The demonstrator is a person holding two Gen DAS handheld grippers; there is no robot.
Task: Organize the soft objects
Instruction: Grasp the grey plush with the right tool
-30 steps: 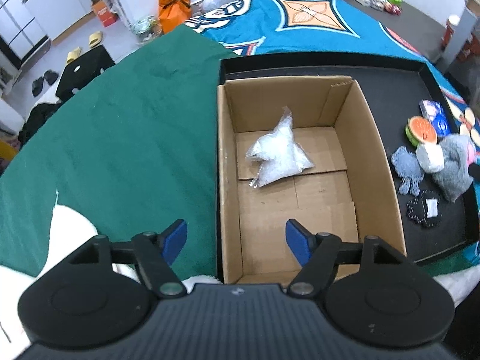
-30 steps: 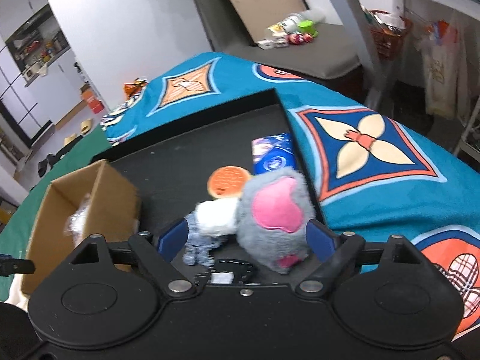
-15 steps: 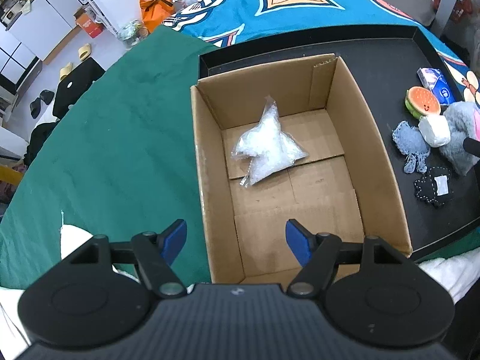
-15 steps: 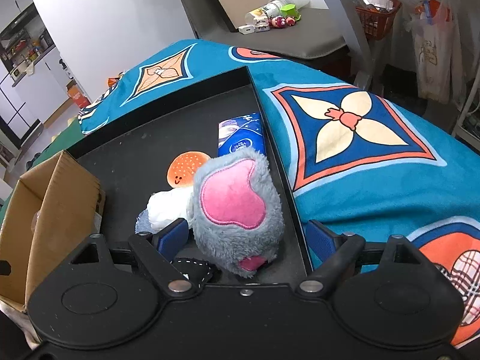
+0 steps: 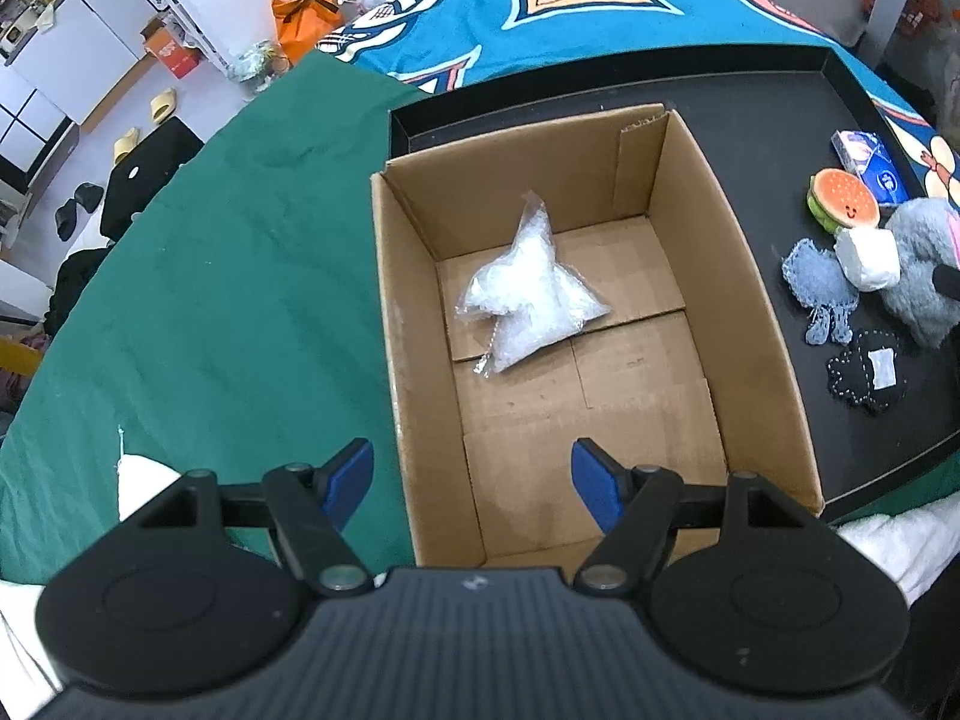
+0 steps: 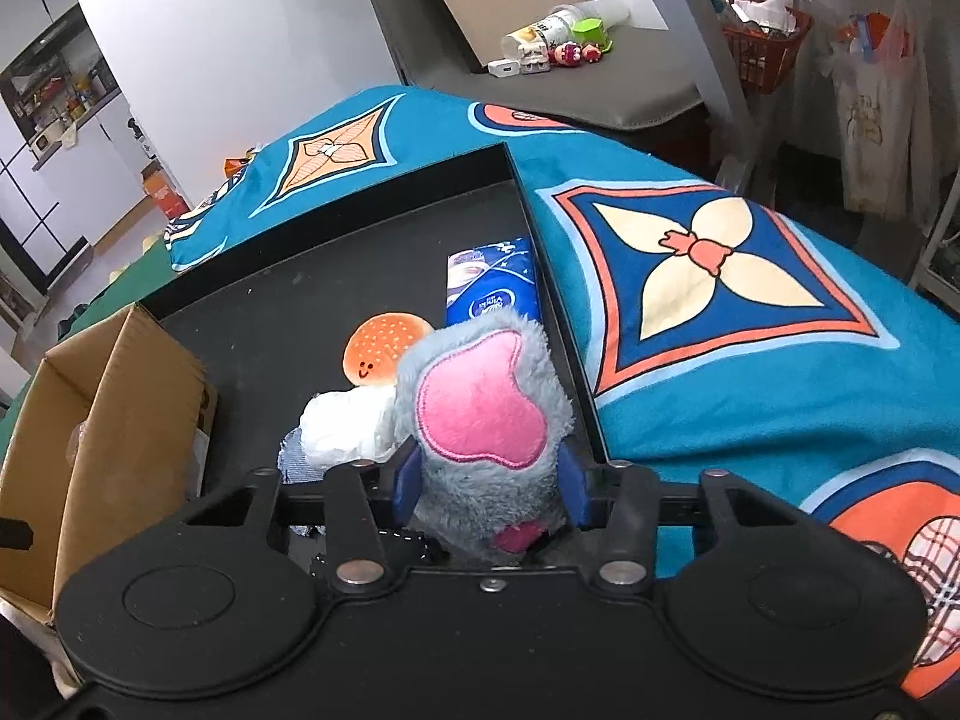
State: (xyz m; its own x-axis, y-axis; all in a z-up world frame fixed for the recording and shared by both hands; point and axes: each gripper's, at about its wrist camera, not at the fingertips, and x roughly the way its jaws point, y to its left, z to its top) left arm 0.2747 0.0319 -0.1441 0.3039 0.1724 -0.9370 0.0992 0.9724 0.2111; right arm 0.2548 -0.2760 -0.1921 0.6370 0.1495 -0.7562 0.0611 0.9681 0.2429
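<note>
Tongs (image 6: 487,489) just closing pinch fluffy grey plush (image 6: 486,414) with pink felt patch.

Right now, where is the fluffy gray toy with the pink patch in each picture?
Left wrist view: the gray plush toy sits at the far right edge, on the black tray, beside the burger toy.
Right wrist view: it fills the lower middle, squeezed between the right gripper pads, whose jaws have just been closing.
Shared landmark: the cardboard box.
</note>
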